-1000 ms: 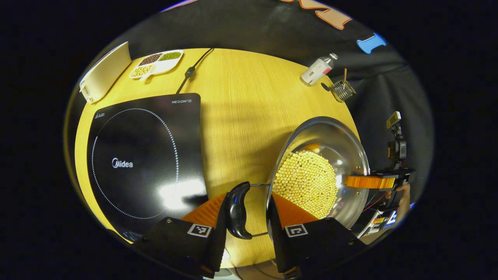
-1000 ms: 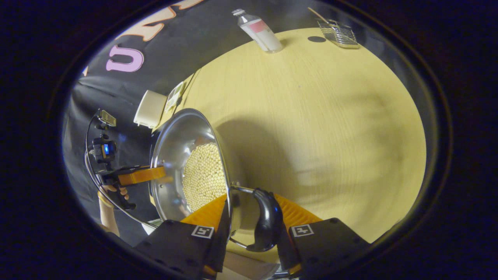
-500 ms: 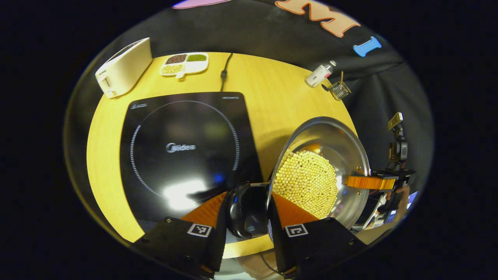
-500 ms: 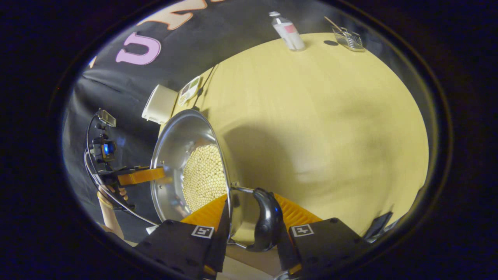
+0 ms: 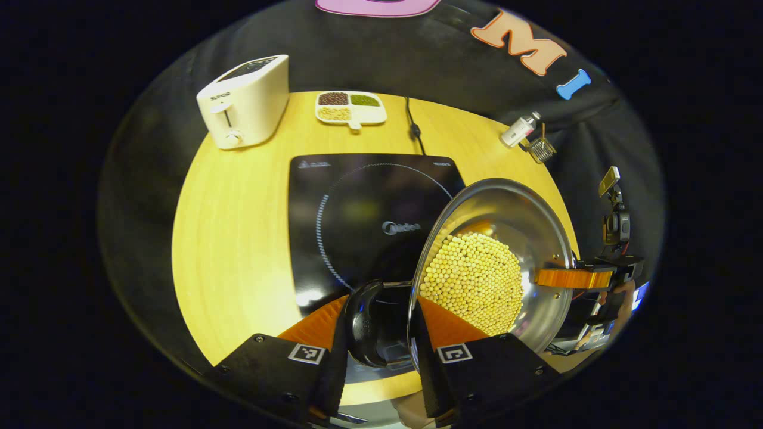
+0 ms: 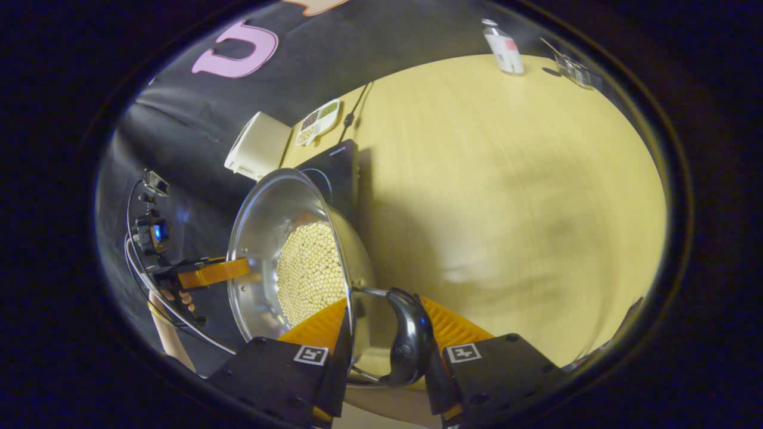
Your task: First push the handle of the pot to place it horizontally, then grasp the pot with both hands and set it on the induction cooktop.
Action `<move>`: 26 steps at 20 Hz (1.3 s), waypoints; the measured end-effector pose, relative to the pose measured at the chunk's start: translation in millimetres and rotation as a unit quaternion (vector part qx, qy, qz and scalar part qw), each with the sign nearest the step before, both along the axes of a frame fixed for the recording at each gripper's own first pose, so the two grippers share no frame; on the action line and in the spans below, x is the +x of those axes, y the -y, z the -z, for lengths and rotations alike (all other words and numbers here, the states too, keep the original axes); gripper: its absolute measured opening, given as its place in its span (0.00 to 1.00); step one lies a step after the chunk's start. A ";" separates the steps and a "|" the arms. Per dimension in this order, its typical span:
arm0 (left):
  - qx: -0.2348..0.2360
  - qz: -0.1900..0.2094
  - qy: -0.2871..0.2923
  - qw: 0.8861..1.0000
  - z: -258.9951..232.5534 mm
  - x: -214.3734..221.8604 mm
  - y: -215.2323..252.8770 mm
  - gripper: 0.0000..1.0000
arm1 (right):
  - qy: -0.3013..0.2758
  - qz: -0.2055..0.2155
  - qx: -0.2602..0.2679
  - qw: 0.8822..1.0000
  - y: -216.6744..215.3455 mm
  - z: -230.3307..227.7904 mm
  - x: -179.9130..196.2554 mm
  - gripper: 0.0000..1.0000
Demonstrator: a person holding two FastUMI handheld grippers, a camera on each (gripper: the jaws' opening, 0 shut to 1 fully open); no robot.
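— Left gripper [image 5: 377,325] clamps one black loop handle [image 5: 362,325] of the steel pot [image 5: 539,250], one finger outside the handle, the other against the pot's rim and inner wall. What about the other side?

— Right gripper [image 6: 387,342] pinches the opposite handle [image 6: 410,342] the same way, both fingers pressed in. Seen from the left gripper view, it reaches the far rim, with a hand [image 5: 620,295] behind it.

— Where is the pot?

— Held between the two grippers above the round wooden table [image 5: 238,238], tilted toward each camera. It overlaps the near right corner of the black induction cooktop [image 5: 357,208]; whether it touches the glass cannot be told. Pale yellow beans [image 5: 474,280] fill its bottom.

— And around it?

— A cream toaster [image 5: 244,101] stands at the table's far left edge, a divided dish of beans [image 5: 350,107] just beside it, and the cooktop's cord [image 5: 414,125] runs off the back. A small bottle [image 5: 517,130] and a wire basket [image 5: 541,149] sit together at the far right edge.

— From the right gripper view?

— The left gripper's finger rests on the pot's far rim, a hand [image 6: 176,295] and its camera rig behind it.
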State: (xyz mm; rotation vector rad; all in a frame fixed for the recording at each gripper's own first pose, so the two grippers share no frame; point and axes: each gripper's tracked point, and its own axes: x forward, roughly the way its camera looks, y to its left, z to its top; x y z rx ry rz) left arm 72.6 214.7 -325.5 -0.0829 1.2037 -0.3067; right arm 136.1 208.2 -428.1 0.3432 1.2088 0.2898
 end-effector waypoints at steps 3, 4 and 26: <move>0.016 -0.001 0.026 1.000 1.6 13.8 -29.2 0.54 | 0.009 -0.006 0.000 1.000 -23.5 2.8 10.8 0.57; 0.019 -0.003 0.035 0.999 1.5 19.3 -36.8 0.54 | 0.012 -0.007 -0.001 1.000 -31.7 5.2 16.1 0.50; 0.042 -0.024 0.116 0.992 3.4 75.5 -67.7 0.59 | 0.066 0.030 0.008 0.997 -62.5 17.2 93.2 0.52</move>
